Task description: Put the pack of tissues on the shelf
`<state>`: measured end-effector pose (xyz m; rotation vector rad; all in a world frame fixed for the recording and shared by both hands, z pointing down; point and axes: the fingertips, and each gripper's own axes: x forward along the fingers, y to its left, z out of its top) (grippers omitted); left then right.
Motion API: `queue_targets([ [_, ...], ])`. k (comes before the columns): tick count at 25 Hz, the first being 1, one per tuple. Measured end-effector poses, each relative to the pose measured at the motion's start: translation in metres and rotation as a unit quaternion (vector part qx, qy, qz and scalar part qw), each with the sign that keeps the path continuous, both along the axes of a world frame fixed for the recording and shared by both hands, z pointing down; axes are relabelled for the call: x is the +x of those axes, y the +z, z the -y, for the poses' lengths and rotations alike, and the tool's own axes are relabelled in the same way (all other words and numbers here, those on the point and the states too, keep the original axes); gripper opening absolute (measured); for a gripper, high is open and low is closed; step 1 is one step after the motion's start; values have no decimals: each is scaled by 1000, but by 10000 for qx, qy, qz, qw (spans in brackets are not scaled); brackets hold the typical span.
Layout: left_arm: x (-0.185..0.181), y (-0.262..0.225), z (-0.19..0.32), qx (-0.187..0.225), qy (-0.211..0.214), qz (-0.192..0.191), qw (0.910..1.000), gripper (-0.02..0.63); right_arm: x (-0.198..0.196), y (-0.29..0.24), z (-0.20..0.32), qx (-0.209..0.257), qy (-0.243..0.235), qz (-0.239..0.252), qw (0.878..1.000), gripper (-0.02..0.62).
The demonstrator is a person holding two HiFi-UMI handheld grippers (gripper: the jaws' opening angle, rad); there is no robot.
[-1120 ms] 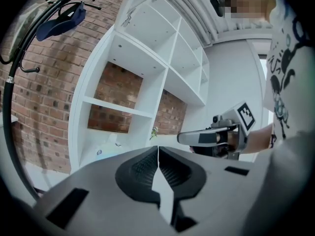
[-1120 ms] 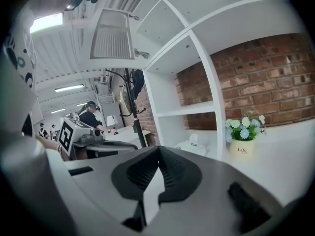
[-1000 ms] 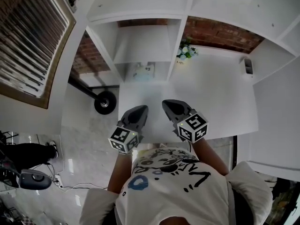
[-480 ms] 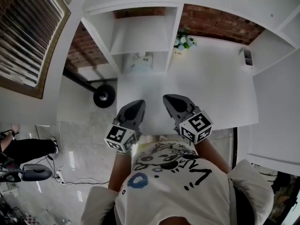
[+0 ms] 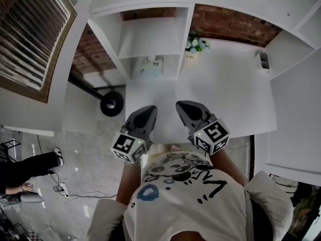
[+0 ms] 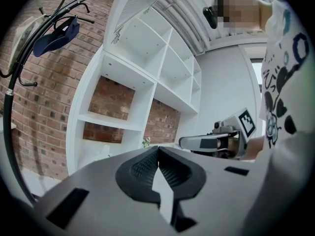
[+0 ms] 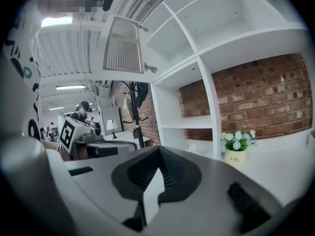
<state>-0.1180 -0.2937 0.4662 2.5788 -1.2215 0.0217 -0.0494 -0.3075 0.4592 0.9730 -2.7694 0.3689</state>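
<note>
Left gripper [image 5: 144, 115]: I see jaws pressed together, empty.
Right gripper [image 5: 188, 109]: jaws together, empty too.
Pack of tissues [image 5: 150, 69]: inside lower shelf [image 5: 150, 41] compartment.

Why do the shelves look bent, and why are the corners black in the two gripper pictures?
Head view: the wide-angle lens bows the straight boards of the white shelf. Left gripper view: the fisheye image is a circle, which leaves black corners; a mosaic patch hides a face. Right gripper view: the same black ring, yet the flower pot looks sharp.
</note>
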Motion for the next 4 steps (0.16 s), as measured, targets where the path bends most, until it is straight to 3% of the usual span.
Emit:
queue_targets([
  [4,7,0,-1,-43,1,-103,9999,17,-1,0,-3,4,12,-6,10000,26],
])
